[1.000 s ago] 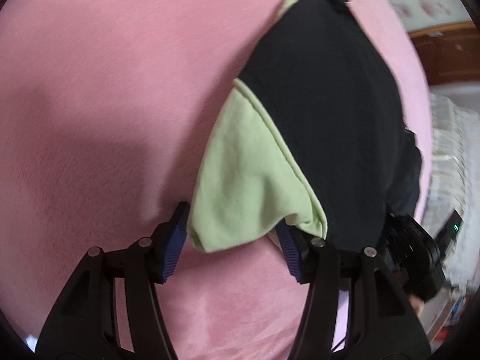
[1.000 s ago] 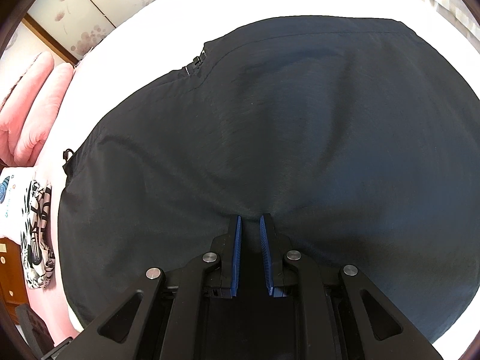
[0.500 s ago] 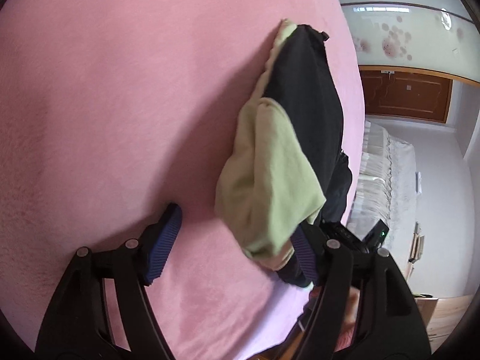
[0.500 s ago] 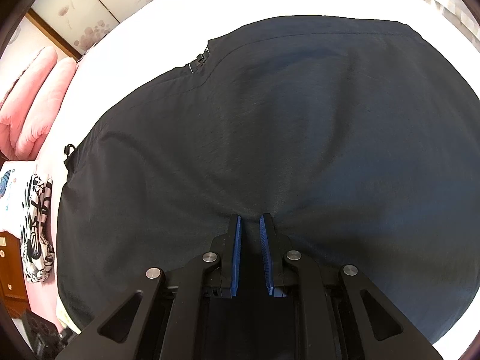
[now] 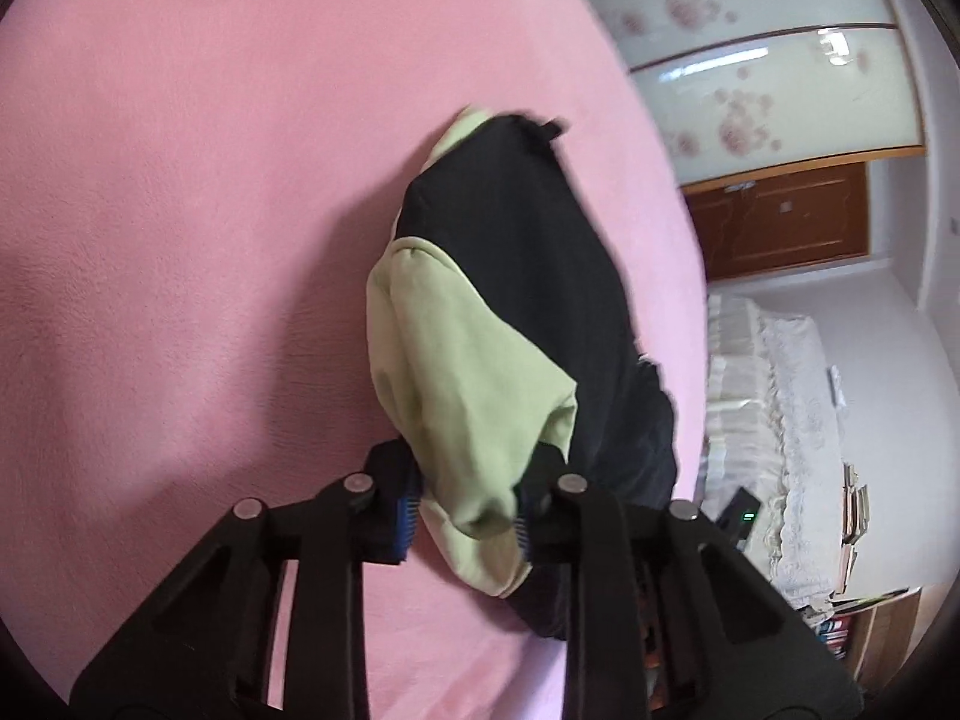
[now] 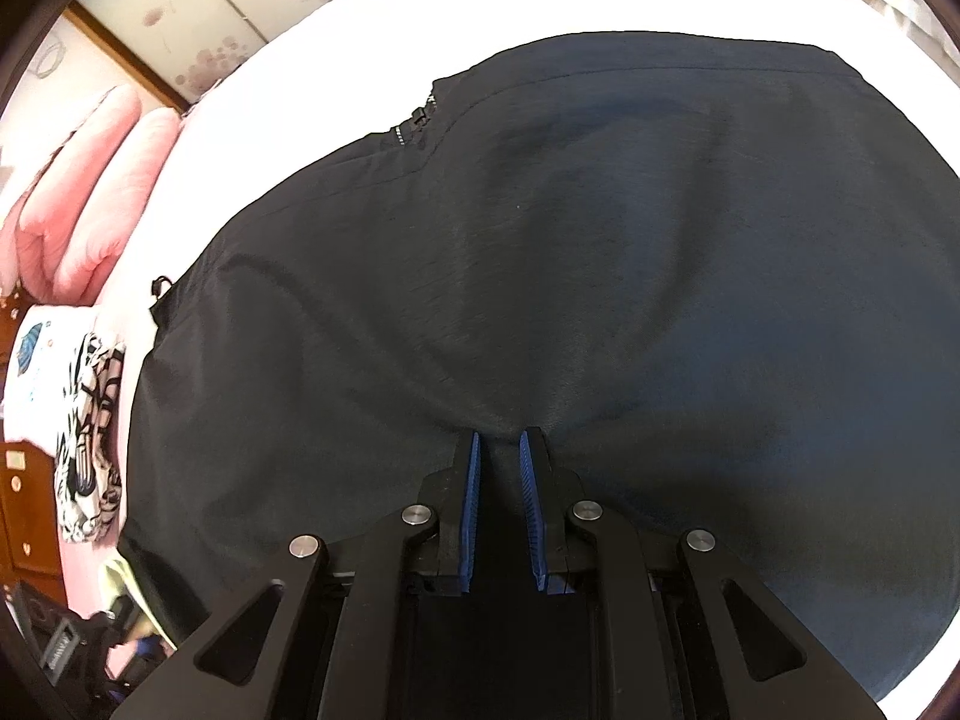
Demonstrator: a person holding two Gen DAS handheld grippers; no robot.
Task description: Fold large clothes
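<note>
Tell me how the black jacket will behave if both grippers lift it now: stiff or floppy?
Probably floppy: the black jacket puckers into creases at the right gripper. Its green lining droops in soft folds from the closing left gripper, so unheld parts likely sag.

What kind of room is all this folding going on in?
Most likely a bedroom at home. The black garment lies on a bed with a pink cover, pink pillows at one end, and floral sliding doors like a wardrobe's behind.

Black garment (image 6: 600, 276) with pale green lining (image 5: 474, 384), apparently a jacket, spread on bedding
</note>
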